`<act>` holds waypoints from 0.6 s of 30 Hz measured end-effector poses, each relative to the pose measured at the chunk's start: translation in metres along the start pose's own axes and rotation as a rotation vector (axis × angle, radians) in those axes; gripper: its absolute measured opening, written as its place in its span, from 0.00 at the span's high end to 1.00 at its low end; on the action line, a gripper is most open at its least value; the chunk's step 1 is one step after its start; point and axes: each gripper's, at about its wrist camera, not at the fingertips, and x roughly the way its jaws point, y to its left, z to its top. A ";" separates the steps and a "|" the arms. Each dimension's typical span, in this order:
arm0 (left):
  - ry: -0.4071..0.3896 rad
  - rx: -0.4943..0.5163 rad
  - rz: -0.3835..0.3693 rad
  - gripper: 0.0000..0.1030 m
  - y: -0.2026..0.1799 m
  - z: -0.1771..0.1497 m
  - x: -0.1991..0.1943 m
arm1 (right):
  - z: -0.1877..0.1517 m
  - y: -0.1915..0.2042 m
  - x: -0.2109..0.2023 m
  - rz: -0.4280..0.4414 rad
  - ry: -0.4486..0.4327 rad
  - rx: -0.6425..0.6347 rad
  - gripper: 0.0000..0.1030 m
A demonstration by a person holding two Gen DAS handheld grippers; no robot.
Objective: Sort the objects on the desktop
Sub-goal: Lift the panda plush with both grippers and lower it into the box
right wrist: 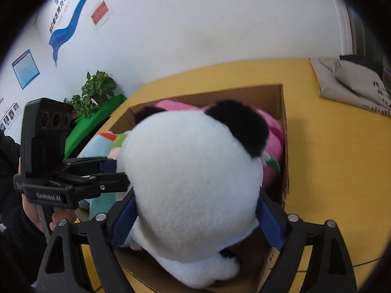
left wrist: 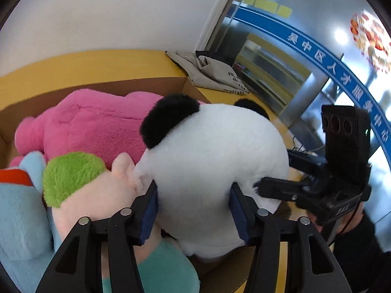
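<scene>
A white panda plush with black ears (left wrist: 210,161) (right wrist: 193,183) sits over an open cardboard box (left wrist: 146,84) (right wrist: 284,146) on a yellow table. My left gripper (left wrist: 194,210) is shut on the panda, its blue pads pressed into the white fur. My right gripper (right wrist: 195,216) is also shut on the panda from the other side. Each gripper shows in the other's view, at the panda's flank (left wrist: 281,188) (right wrist: 114,178). In the box lie a pink plush (left wrist: 97,124), a doll with green hair (left wrist: 73,173) and a light blue plush (left wrist: 22,214).
A folded grey cloth bag (left wrist: 215,73) (right wrist: 354,85) lies on the yellow table (right wrist: 330,158) beyond the box. A green cushion (right wrist: 97,119) and a potted plant (right wrist: 95,90) stand at the table's far left. White wall behind; glass partition at right.
</scene>
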 end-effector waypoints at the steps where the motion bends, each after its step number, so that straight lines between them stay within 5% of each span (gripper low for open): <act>1: 0.005 -0.001 0.004 0.40 -0.001 0.000 0.000 | -0.001 -0.003 -0.004 -0.001 0.002 0.006 0.14; 8: 0.024 -0.021 -0.004 0.35 0.001 0.002 0.000 | 0.046 0.023 -0.073 0.018 -0.204 0.002 0.15; 9: 0.021 -0.027 -0.003 0.34 0.001 0.002 -0.001 | 0.055 0.032 -0.069 -0.019 -0.192 -0.033 0.18; 12: 0.012 -0.038 0.000 0.33 -0.001 -0.002 -0.008 | 0.057 0.035 -0.016 -0.166 -0.050 -0.092 0.46; 14: 0.000 -0.062 0.014 0.33 0.004 -0.006 -0.018 | 0.054 0.031 0.019 -0.241 0.033 -0.108 0.46; 18: -0.035 -0.079 0.044 0.34 0.008 -0.021 -0.045 | 0.039 0.037 0.025 -0.307 0.022 -0.136 0.46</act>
